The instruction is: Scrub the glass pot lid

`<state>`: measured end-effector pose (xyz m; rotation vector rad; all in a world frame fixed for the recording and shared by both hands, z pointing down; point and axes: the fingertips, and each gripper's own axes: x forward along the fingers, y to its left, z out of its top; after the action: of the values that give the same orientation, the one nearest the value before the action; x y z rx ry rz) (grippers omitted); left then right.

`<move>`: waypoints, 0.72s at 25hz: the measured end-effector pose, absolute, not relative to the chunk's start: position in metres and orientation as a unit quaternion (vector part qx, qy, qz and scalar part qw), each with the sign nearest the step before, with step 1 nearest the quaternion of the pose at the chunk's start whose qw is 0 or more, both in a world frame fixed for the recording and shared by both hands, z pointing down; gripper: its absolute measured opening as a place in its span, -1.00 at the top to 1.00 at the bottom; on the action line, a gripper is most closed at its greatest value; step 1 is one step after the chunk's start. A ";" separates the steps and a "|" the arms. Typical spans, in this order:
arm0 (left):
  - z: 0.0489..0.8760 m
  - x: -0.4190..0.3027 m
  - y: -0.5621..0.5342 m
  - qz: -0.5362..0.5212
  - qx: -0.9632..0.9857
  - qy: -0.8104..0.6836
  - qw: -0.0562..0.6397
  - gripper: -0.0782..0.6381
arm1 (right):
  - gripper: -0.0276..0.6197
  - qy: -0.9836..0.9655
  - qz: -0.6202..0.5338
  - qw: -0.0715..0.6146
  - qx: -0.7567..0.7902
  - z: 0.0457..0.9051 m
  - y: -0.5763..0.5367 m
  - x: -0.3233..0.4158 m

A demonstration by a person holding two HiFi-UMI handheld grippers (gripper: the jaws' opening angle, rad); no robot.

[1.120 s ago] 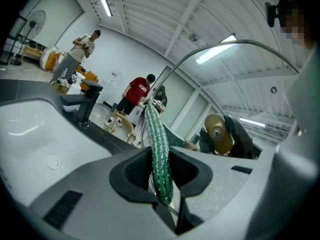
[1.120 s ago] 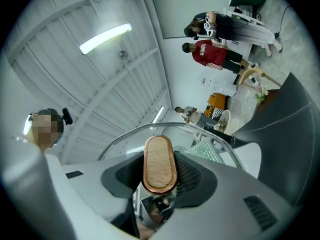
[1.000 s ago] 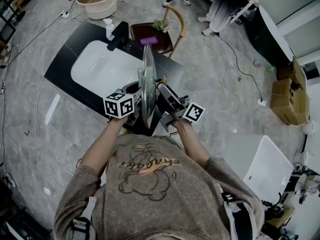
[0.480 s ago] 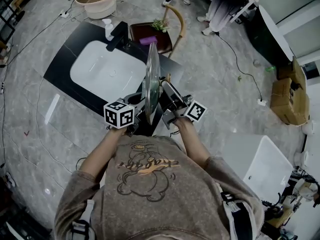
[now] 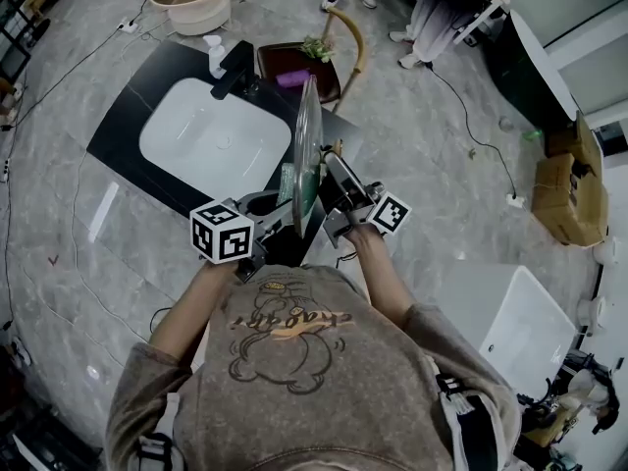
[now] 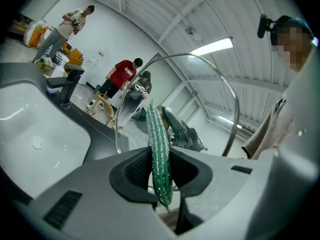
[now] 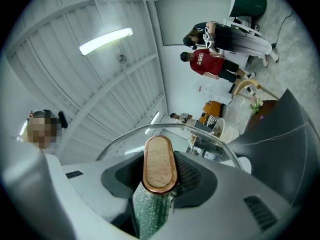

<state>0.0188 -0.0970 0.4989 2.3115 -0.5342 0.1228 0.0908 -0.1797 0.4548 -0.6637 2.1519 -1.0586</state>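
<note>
the right hand-held gripper [image 5: 336,186] is pinching the wooden knob [image 7: 160,161] of the glass pot lid [image 5: 308,130], holding it upright and edge-on above the dark surface [image 5: 128,116] beside the white sink [image 5: 211,140]. the left hand-held gripper [image 6: 161,176] is clamping a green scrubbing pad [image 6: 159,144] that is lying against the lid's glass.

Open studio hall; freestanding sink counter [image 5: 128,116] on grey stone-look floor [image 5: 432,165]; loose cables [image 5: 488,145]; cardboard boxes [image 5: 569,199]; bystanders [image 5: 442,18]; strip light [image 7: 106,40] on ribbed white ceiling [image 7: 75,84].

Glass pot lid [image 5: 306,150] stands on edge, green scrubber [image 6: 160,149] beside it.
</note>
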 end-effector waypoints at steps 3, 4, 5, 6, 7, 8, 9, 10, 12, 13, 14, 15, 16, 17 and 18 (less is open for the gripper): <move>0.484 0.014 -0.091 0.048 0.907 -0.191 0.372 0.55 | 0.35 0.817 -0.404 0.320 -0.258 0.459 -0.182 0.092; 0.478 0.013 -0.090 0.047 0.908 -0.188 0.371 0.55 | 0.35 0.817 -0.404 0.320 -0.259 0.460 -0.182 0.093; 0.472 0.011 -0.089 0.045 0.909 -0.186 0.369 0.55 | 0.35 0.816 -0.405 0.320 -0.260 0.461 -0.183 0.093; 0.467 0.009 -0.088 0.043 0.910 -0.184 0.369 0.55 | 0.35 0.816 -0.406 0.320 -0.261 0.461 -0.183 0.093; 0.461 0.007 -0.087 0.040 0.911 -0.182 0.369 0.55 | 0.35 0.815 -0.406 0.319 -0.261 0.462 -0.182 0.094; 0.455 0.005 -0.087 0.035 0.911 -0.181 0.368 0.55 | 0.35 0.815 -0.406 0.318 -0.262 0.463 -0.182 0.094; 0.449 0.003 -0.086 0.029 0.912 -0.179 0.368 0.55 | 0.35 0.816 -0.406 0.317 -0.263 0.464 -0.181 0.094; 0.442 0.001 -0.086 0.020 0.913 -0.179 0.367 0.55 | 0.35 0.816 -0.407 0.316 -0.263 0.465 -0.180 0.094; 0.428 -0.004 -0.087 0.003 0.914 -0.182 0.362 0.55 | 0.35 0.816 -0.409 0.314 -0.263 0.466 -0.178 0.094; 0.422 -0.006 -0.088 -0.004 0.915 -0.184 0.359 0.55 | 0.35 0.815 -0.410 0.313 -0.263 0.467 -0.177 0.094; 0.418 -0.008 -0.091 -0.010 0.916 -0.186 0.356 0.55 | 0.35 0.815 -0.413 0.312 -0.263 0.469 -0.176 0.093; 0.414 -0.009 -0.094 -0.018 0.915 -0.188 0.356 0.55 | 0.35 0.814 -0.415 0.312 -0.262 0.470 -0.175 0.092; 0.410 -0.011 -0.097 -0.025 0.914 -0.189 0.357 0.55 | 0.35 0.813 -0.417 0.311 -0.260 0.471 -0.174 0.091; 0.408 -0.013 -0.101 -0.033 0.913 -0.190 0.358 0.55 | 0.35 0.813 -0.419 0.312 -0.258 0.472 -0.173 0.090; 0.406 -0.014 -0.105 -0.039 0.913 -0.192 0.359 0.55 | 0.35 0.813 -0.421 0.312 -0.256 0.472 -0.172 0.088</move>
<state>-0.0144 -0.1046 0.4056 2.3541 -0.4960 -0.1011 0.0880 -0.1717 0.4723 -0.6751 2.1448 -1.1098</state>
